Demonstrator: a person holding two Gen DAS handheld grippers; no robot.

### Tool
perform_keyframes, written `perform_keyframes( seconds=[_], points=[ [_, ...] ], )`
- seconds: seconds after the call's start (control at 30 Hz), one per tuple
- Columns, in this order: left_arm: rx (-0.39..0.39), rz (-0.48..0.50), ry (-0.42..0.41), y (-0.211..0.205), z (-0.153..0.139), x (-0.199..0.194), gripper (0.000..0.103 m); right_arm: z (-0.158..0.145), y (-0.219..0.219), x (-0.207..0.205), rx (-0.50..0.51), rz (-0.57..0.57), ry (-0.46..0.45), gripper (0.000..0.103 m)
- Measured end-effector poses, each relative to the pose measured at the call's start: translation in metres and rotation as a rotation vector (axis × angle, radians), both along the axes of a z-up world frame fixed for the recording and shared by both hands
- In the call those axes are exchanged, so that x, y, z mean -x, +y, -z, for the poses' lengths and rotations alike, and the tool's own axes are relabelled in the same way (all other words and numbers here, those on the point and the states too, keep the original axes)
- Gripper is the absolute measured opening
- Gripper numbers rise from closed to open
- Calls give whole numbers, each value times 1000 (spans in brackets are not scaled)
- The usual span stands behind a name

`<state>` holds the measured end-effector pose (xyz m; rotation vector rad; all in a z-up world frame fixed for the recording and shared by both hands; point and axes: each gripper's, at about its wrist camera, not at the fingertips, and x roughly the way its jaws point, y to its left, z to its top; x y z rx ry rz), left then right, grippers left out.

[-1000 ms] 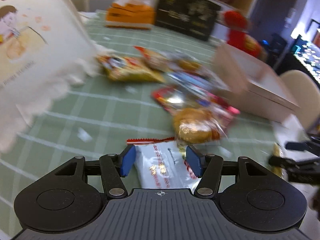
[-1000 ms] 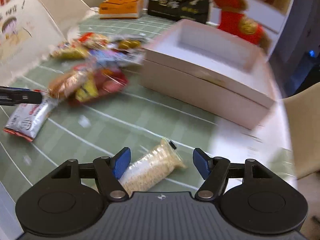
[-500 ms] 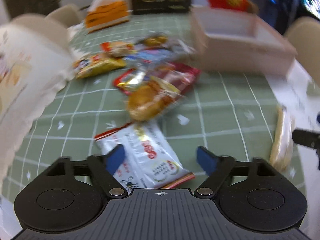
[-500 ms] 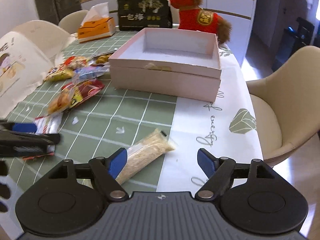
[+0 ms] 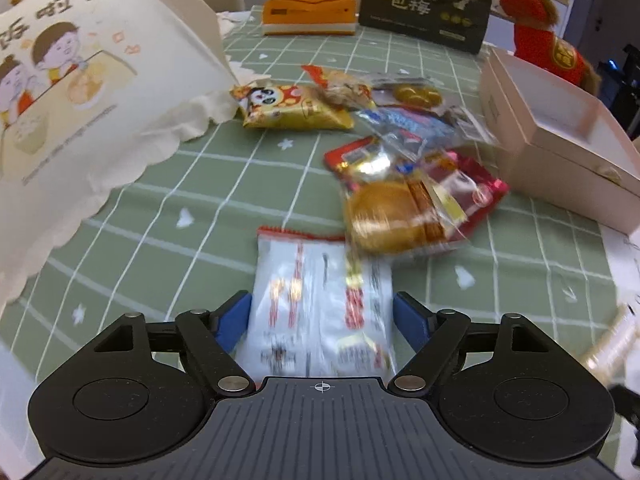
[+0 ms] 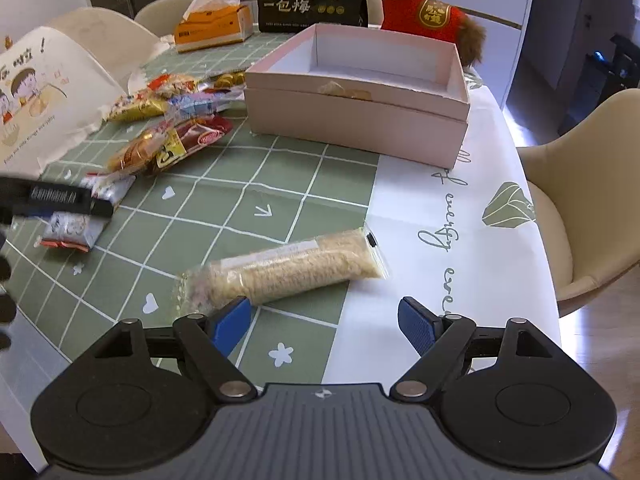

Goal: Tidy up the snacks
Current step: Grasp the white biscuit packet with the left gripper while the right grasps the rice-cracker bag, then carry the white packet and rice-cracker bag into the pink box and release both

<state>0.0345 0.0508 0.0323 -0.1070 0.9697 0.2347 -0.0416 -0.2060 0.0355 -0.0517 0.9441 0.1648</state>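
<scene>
Snacks lay scattered on a green checked tablecloth (image 6: 208, 216), waiting to be sorted into a pink box (image 6: 360, 120) that sat open and seemingly empty, well ahead of the right gripper (image 6: 324, 320) and ahead and to the right of the left gripper (image 5: 322, 316). Its open top probably made it the intended container.

A heap of bright packets (image 5: 400, 152) lay ahead of the left gripper, between it and the box, with a wrapped golden bun (image 5: 388, 220) at the near edge of the heap. They looked dumped out, not arranged.

Just ahead of the right gripper, a long clear packet of pale crisped rice (image 6: 288, 268) lay on its side, its near end beside the left blue pad and its far end angled off to the right. The jaws had just been opening and stood wide, with nothing between them.

Directly at the left gripper, a white and red packet (image 5: 320, 300) lay flat between the 2 pads. Those jaws had also just been opening and stood at their widest, so the packet seemed lined up for a grasp, not yet held. Blur hid whether either pad touched it.
</scene>
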Motion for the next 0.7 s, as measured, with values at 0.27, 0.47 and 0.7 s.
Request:
perform_keyframes(
  seconds=[0.27,0.47,0.7],
  points=[
    [55,135,1,-1,5,12,82,-53,-46,-21,151,1,-199,81],
    [68,207,-11,-20,5,30,82,-73,-91,-18,214,144,-259,81],
    [183,242,-8,-34,-7,37,82,-41,-69,-6,148,18,-126,80]
  ],
)
